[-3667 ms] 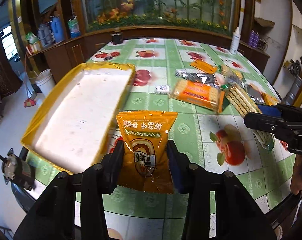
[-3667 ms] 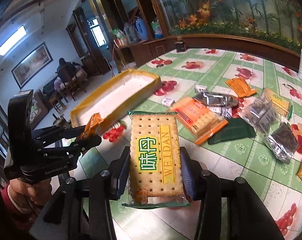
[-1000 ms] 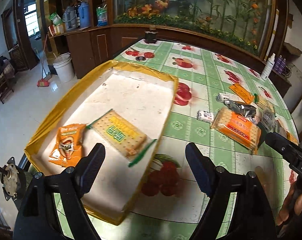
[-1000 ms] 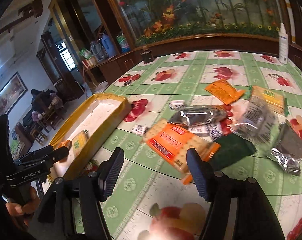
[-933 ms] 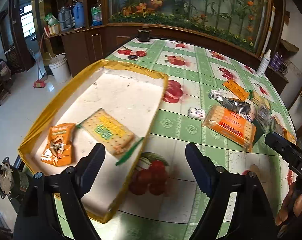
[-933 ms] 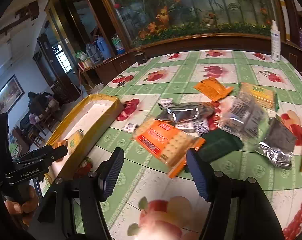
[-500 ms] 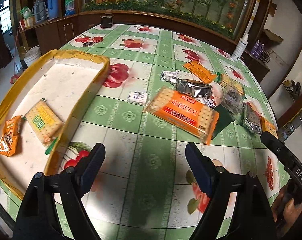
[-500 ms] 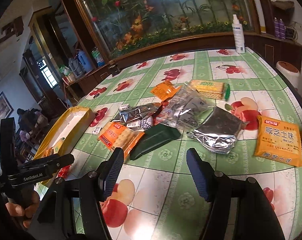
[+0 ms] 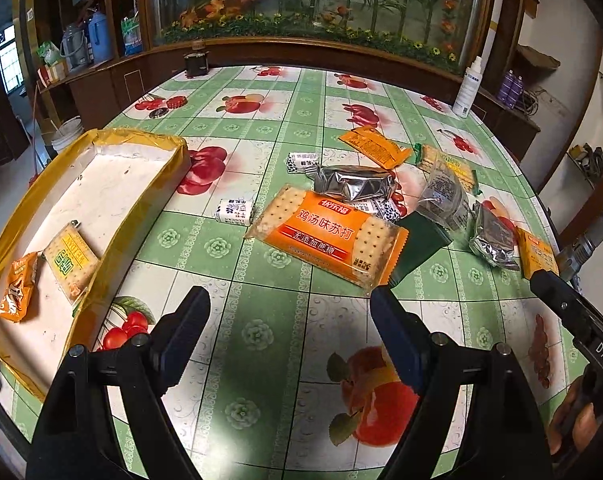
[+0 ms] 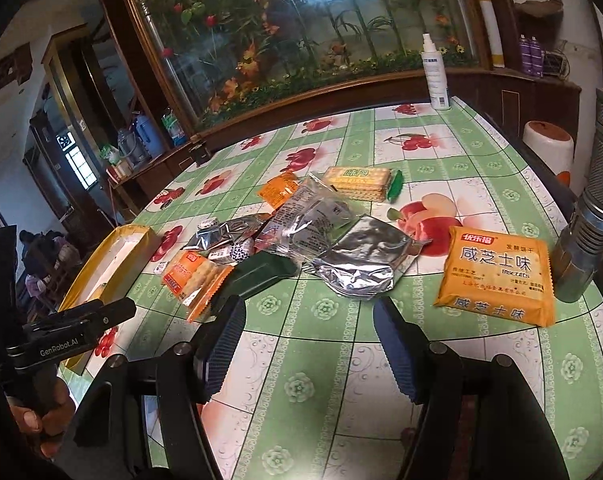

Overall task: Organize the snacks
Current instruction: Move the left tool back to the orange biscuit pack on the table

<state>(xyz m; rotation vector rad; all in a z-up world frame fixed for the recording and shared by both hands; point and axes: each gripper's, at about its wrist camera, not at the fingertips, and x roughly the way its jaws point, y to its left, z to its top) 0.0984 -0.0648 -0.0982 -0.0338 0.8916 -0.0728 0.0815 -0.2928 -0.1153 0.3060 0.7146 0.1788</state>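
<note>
both tongs spread, empty. left gripper (image 9: 289,320) faces the orange cracker pack (image 9: 328,236), right of the yellow tray (image 9: 141,196), long axis crosswise; right gripper (image 10: 309,332) nearer the foil bag (image 10: 361,260).

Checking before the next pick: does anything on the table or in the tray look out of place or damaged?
Nothing looks damaged or spilled. Two packets lie flat in the yellow-rimmed tray: the small orange packet and the green-labelled cracker pack. The remaining snacks sit jumbled, some overlapping, around the orange soda-cracker pack.
</note>
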